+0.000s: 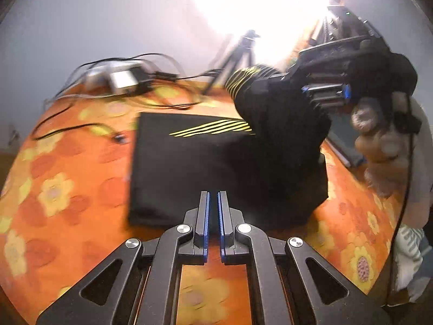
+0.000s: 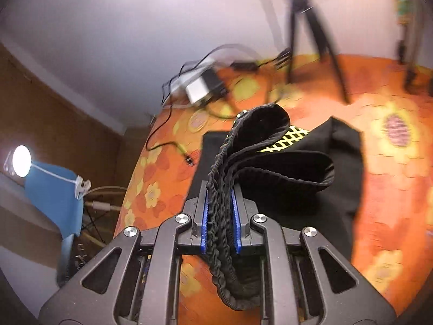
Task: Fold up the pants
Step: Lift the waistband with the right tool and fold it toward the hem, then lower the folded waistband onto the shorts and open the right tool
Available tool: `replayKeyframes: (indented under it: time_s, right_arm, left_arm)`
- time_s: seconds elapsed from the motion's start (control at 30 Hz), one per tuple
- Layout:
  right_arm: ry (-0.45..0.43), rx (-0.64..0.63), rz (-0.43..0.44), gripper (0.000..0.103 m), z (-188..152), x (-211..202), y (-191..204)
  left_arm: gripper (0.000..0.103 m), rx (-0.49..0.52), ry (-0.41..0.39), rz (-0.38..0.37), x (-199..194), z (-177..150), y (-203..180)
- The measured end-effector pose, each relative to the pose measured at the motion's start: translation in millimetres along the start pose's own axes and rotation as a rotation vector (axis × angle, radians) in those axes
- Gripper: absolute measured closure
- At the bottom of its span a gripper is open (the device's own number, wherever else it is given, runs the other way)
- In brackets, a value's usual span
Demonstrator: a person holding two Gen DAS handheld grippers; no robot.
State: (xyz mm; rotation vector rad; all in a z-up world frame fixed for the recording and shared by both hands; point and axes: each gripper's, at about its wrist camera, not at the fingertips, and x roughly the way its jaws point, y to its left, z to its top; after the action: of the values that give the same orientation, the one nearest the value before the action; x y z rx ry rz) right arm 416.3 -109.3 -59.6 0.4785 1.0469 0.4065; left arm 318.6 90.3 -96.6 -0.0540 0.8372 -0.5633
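Orange cloth with yellow flowers covers the tabletop (image 1: 67, 178), which stands against a pale wall under a strong glare of light. Black pants (image 1: 189, 168) with yellow stripes lie flat in the middle of it as a folded rectangle, one end lifted off the surface at the right.

From the left wrist view, the left gripper (image 1: 213, 203) hovers just over the near edge of the pants, its blue-padded fingers (image 1: 206, 216) nearly together with a thin gap between them and nothing held. Further right, the right gripper (image 1: 327, 94) is raised above the tabletop in a person's hand (image 1: 379, 138), with dark fabric hanging from it.

From the right wrist view, the right gripper's fingers (image 2: 235, 216) are clamped on the ribbed elastic waistband (image 2: 224, 184), which bunches in loops above them and dangles below.

At the far edge sit a small grey box (image 2: 199, 90) with tangled black cables (image 1: 151, 59), and a tripod (image 2: 311, 27) stands behind. A blue chair (image 2: 54, 189) is beside the tabletop.
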Motion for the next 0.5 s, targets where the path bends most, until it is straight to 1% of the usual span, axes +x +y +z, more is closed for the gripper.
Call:
replayKeyframes:
  time_s: [0.07, 0.13, 0.23, 0.3, 0.37, 0.4, 0.43, 0.5]
  right_arm:
    - [0.033, -0.023, 0.000, 0.088, -1.0, 30.9, 16.0]
    - [0.054, -0.046, -0.004, 0.088, -3.3, 51.7, 26.9]
    - [0.078, -0.104, -0.041, 0.088, -6.9, 87.7, 49.5]
    - [0.088, -0.128, -0.069, 0.088, -10.6, 106.1, 56.2]
    - [0.121, -0.137, -0.062, 0.087, -15.3, 122.6, 60.8]
    - [0.138, -0.149, -0.057, 0.082, -18.4, 129.3, 63.5]
    - [0.149, -0.157, -0.052, 0.080, -19.4, 132.7, 64.9]
    - [0.170, -0.170, -0.003, 0.063, -19.7, 133.4, 66.3]
  left_arm:
    - [0.098, -0.015, -0.001, 0.021, -5.6, -5.5, 11.7]
    - [0.098, -0.036, -0.004, 0.034, -8.7, -8.1, 24.3]
    - [0.098, -0.062, -0.016, 0.050, -15.0, -10.6, 40.1]
    - [0.098, -0.076, -0.020, 0.055, -19.9, -12.7, 49.3]
    - [0.098, -0.085, -0.022, 0.060, -23.5, -14.3, 56.3]
    - [0.098, -0.088, -0.022, 0.063, -22.0, -13.8, 58.2]
    - [0.098, -0.091, -0.023, 0.063, -21.8, -13.4, 59.6]
    - [0.098, -0.097, -0.030, 0.061, -23.0, -13.5, 61.5]
